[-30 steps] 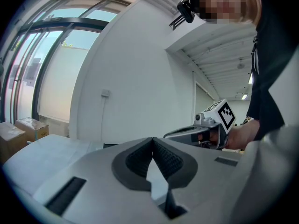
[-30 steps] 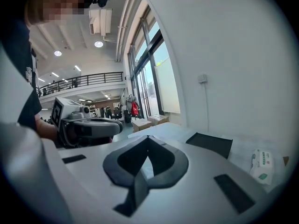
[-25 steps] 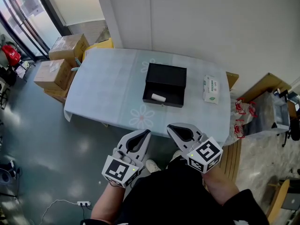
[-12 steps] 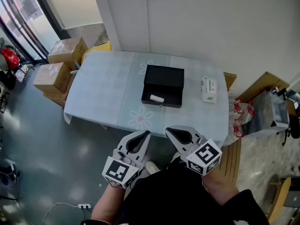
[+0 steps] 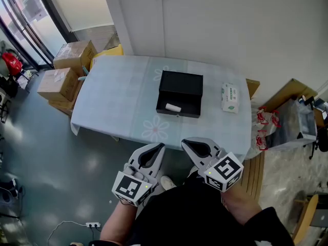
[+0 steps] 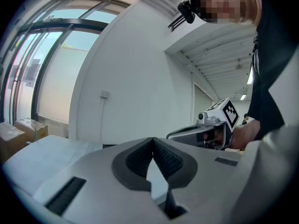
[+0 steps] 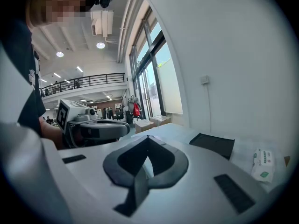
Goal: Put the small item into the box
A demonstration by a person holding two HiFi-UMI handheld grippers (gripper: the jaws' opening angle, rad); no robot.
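An open black box (image 5: 180, 93) stands on the pale blue table (image 5: 123, 96), and a small white cylinder (image 5: 173, 107) lies inside it near the front wall. The box also shows as a dark slab (image 7: 212, 144) in the right gripper view. My left gripper (image 5: 158, 146) and right gripper (image 5: 185, 141) hang side by side in front of the table's near edge, well short of the box. Both are shut with nothing between their jaws. In the left gripper view the left gripper's tip (image 6: 152, 140) is closed, with the right gripper (image 6: 205, 130) beside it.
A white tissue pack (image 5: 230, 97) lies on the table right of the box. Cardboard boxes (image 5: 64, 70) are stacked on the floor at the table's left end. Bags and a wooden bench (image 5: 266, 127) crowd the right side. A wall runs behind the table.
Both grippers stay in the same place, shut. The view has shifted very slightly; nothing on the table has moved.
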